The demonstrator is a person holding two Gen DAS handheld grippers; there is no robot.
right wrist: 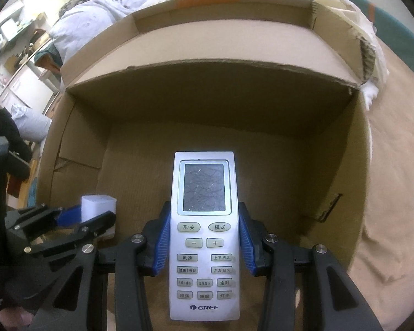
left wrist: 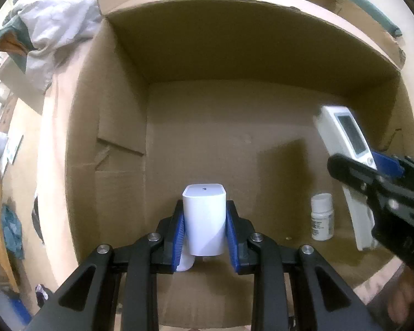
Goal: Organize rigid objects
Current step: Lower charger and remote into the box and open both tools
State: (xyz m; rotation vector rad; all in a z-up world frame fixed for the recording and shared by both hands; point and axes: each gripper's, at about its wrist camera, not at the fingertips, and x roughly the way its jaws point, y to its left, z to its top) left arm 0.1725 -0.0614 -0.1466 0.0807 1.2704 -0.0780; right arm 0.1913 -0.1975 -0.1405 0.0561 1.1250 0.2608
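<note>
Over the open cardboard box (left wrist: 207, 127), left wrist view: left gripper (left wrist: 204, 227) narrowed onto a small white block (left wrist: 204, 218), blue pads pressed flat on its two side faces. Block is held upright above the box floor near the front wall; rounded corners, smooth plastic shell, tiny dark mark on top. Looks like a charger or adapter, cannot confirm. Judged light and rigid, somewhat slick; the side-face pinch low on the body seems the right hold. A white pill bottle (left wrist: 322, 216) stands on the box floor to the right, well clear of the block. Further right, the right gripper (left wrist: 383, 162) carries a long white remote (left wrist: 347, 135), tilted, above the floor.

Right wrist view: right gripper (right wrist: 204, 244) partly closed on the remote (right wrist: 204, 234), pads clamping its long edges about mid-length, at the upper button rows. Remote is silver-white, a grey display at the far end with fine scratches across it, rubbery buttons with Chinese labels, GREE printed at the near end. Judged stiff, light, with a screen worth sparing; edge grip keeps pads off display and buttons. It hangs over the middle of the box floor. Left gripper (right wrist: 96, 215) with its white block shows at lower left.
</note>
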